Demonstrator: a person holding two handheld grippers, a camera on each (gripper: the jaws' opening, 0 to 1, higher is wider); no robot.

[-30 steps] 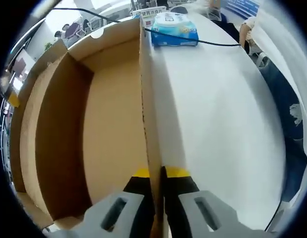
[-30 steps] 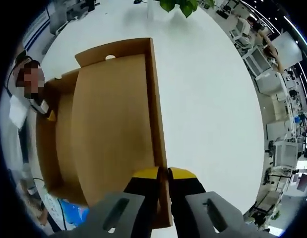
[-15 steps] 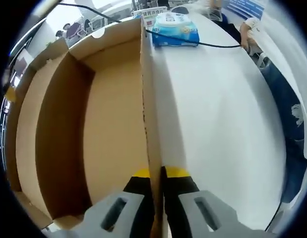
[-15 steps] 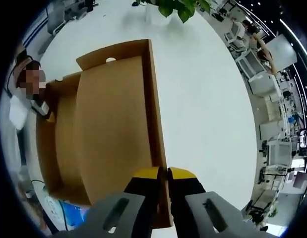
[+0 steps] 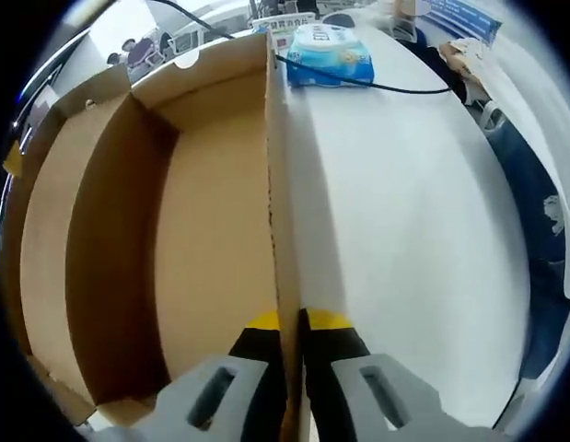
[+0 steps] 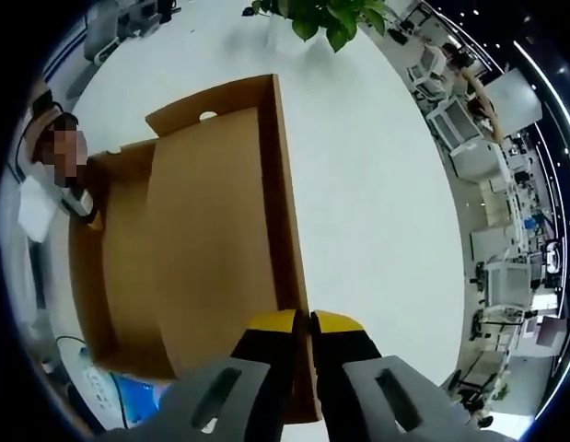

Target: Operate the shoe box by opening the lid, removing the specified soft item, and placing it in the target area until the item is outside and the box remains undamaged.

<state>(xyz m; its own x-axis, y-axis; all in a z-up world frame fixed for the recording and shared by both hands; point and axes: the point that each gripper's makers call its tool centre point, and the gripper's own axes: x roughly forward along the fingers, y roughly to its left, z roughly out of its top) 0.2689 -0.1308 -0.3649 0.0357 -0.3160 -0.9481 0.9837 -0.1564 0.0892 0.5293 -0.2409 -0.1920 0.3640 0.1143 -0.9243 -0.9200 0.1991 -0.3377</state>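
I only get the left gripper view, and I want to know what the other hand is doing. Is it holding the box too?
Observer: Yes. The right gripper has its fingers shut on a side wall of the cardboard box.
Operator: What's past the box on that side?
Observer: Green plant leaves show beyond its far end.
Operator: And off to the side?
Observer: Past the edge of the white table there are desks with monitors.
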